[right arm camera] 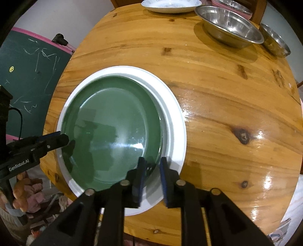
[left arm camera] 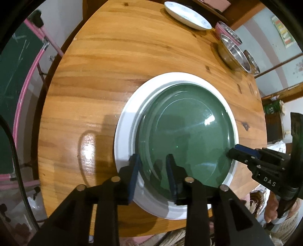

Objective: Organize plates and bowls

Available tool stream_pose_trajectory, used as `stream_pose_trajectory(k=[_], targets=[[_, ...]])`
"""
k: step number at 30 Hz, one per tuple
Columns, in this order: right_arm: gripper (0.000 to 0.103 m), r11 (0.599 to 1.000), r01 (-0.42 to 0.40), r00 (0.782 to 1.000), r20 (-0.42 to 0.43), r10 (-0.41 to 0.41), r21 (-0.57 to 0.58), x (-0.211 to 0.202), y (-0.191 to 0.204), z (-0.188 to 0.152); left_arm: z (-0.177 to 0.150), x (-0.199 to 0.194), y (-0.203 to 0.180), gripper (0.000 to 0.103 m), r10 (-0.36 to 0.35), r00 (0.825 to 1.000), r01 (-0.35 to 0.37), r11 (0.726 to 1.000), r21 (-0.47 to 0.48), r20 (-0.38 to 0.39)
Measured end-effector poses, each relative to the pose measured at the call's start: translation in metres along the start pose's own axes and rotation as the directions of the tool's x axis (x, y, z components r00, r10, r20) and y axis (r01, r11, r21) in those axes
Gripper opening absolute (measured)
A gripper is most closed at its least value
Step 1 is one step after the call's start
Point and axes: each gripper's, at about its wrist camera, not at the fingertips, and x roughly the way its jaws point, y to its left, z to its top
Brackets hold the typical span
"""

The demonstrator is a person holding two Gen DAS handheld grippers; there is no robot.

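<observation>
A green plate (left arm camera: pixel 187 130) lies inside a larger white plate (left arm camera: pixel 125 130) on the round wooden table; both also show in the right wrist view, the green plate (right arm camera: pixel 113 123) on the white plate (right arm camera: pixel 174 113). My left gripper (left arm camera: pixel 153 160) is open, its fingers astride the green plate's near left rim. My right gripper (right arm camera: pixel 152 164) is open, its fingers astride the green plate's right rim. The right gripper also shows in the left wrist view (left arm camera: pixel 234 151) at the plate's right edge, and the left gripper in the right wrist view (right arm camera: pixel 62 139) at its left edge.
A white patterned plate (left arm camera: pixel 186 16) sits at the table's far edge. Steel bowls (left arm camera: pixel 233 53) stand at the far right, one large (right arm camera: pixel 229 24) and one smaller (right arm camera: pixel 275 40). A green chalkboard (right arm camera: pixel 28 75) stands to the left beyond the table edge (left arm camera: pixel 56 106).
</observation>
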Motion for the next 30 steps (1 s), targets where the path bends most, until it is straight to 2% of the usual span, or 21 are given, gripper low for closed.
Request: stream_pose_trajectory(k=[1, 10, 13, 14, 22, 25, 30], targets=[[0.026, 1.000, -0.003, 1.000, 0.004, 0.003, -0.002, -0.002, 0.000, 0.000, 0.001, -0.004, -0.003, 0.035, 0.007, 1.000, -0.007, 1.000, 0.011, 0.011], [0.026, 1.000, 0.011, 1.000, 0.027, -0.010, -0.016, -0.018, 0.000, -0.003, 0.008, -0.041, -0.022, 0.039, 0.011, 0.996, -0.016, 0.998, 0.055, 0.084], [0.026, 1.000, 0.000, 0.999, 0.040, 0.001, -0.020, -0.028, 0.003, -0.003, 0.010, -0.057, -0.029, 0.058, 0.010, 0.992, -0.017, 0.998, 0.061, 0.122], [0.026, 1.000, -0.006, 0.999, 0.046, 0.007, -0.019, -0.032, 0.005, -0.002, 0.011, -0.065, -0.031, 0.061, 0.013, 0.989, -0.023, 0.998, 0.066, 0.150], [0.026, 0.999, -0.039, 0.989, 0.140, 0.042, -0.029, -0.077, 0.007, 0.000, 0.018, -0.114, -0.055, 0.063, 0.019, 0.963, -0.051, 0.992, 0.114, 0.269], [0.026, 0.998, -0.051, 0.984, 0.169, 0.056, -0.034, -0.091, 0.007, 0.001, 0.018, -0.125, -0.060, 0.068, 0.032, 0.953, -0.072, 0.989, 0.125, 0.301], [0.026, 0.998, -0.058, 0.973, 0.220, 0.065, -0.038, -0.115, 0.009, 0.005, 0.021, -0.142, -0.068, 0.069, 0.035, 0.940, -0.086, 0.987, 0.136, 0.339]])
